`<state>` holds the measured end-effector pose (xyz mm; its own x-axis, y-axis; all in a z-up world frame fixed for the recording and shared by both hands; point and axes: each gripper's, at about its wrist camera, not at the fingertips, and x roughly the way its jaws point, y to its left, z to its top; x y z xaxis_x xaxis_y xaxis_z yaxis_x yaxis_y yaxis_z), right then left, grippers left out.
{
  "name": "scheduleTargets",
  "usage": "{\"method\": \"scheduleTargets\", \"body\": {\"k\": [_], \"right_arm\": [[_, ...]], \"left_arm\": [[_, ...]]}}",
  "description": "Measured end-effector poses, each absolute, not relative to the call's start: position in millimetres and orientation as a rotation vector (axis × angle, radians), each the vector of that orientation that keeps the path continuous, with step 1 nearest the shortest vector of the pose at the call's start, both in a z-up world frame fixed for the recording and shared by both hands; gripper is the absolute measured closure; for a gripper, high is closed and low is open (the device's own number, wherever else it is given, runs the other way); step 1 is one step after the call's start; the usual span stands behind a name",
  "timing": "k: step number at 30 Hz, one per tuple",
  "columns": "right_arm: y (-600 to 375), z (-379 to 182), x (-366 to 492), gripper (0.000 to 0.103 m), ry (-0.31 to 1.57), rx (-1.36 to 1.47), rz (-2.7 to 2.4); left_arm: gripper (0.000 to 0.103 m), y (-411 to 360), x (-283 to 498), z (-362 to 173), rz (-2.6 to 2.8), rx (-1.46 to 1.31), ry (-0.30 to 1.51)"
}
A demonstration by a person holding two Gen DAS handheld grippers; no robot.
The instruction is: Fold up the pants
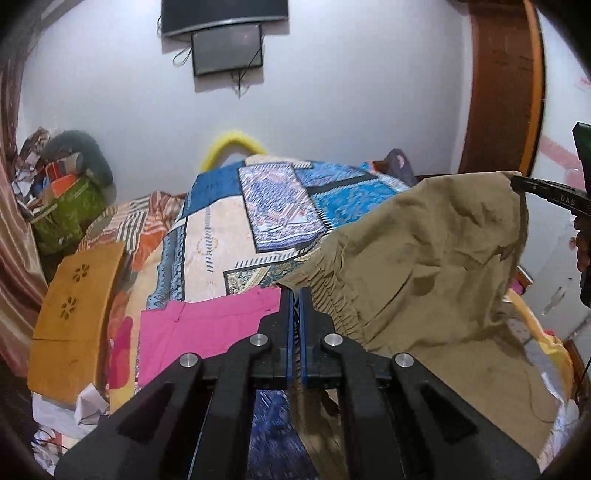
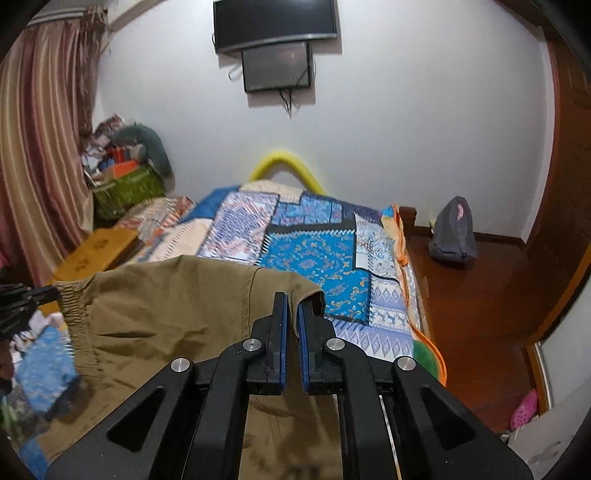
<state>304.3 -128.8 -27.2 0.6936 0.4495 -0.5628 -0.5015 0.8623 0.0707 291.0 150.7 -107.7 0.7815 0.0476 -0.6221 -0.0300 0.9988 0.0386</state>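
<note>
Khaki pants (image 1: 424, 258) hang lifted above the bed (image 2: 314, 258), stretched between the two grippers. Nearest in the left wrist view, the left gripper (image 1: 294, 295) is clenched on the gathered elastic waistband at one corner, its blue pads pressed together with cloth between them. From there the fabric runs up and to the right, where the right gripper (image 1: 524, 182) pinches the other corner at the frame's edge.

In the right wrist view the right gripper (image 2: 291, 306) is clamped on a hemmed edge of the pants (image 2: 177, 314), and the left gripper (image 2: 40, 293) grips the waistband at the far left.

Below and beyond the pants, a pink garment (image 1: 207, 328) lies flat on the patterned bedspread, with an orange cloth (image 1: 74, 314) beside it at the left. Farther off, a yellow curved piece (image 2: 284, 166) stands at the bed's far end, a grey backpack (image 2: 454, 232) sits on the wooden floor, and two dark screens (image 2: 275, 33) hang on the white wall.
</note>
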Motion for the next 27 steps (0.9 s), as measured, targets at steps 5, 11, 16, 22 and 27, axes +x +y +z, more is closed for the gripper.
{"method": "scheduleTargets", "body": {"k": [5,11,16,22,27], "right_arm": [[-145.1,-17.2,261.5,0.098,0.593,-0.071,0.542],[-154.9,-26.6,216.6,0.098,0.612,-0.059,0.556],[-160.0,-46.1,201.8,0.098,0.638,-0.041,0.547],[-165.1,-52.4,204.0,0.098,0.642,-0.02,0.536],[-167.8,-59.5,222.9,0.098,0.647,-0.013,0.535]], "left_arm": [[0.103,134.4,243.4,-85.6,0.028,0.052,0.631],[0.103,126.0,199.8,-82.9,-0.007,0.055,0.639],[0.097,142.2,199.8,-100.7,-0.015,-0.022,0.718],[0.066,145.2,245.8,-129.3,-0.012,-0.012,0.812],[0.053,147.0,300.9,-151.0,-0.052,-0.085,0.867]]}}
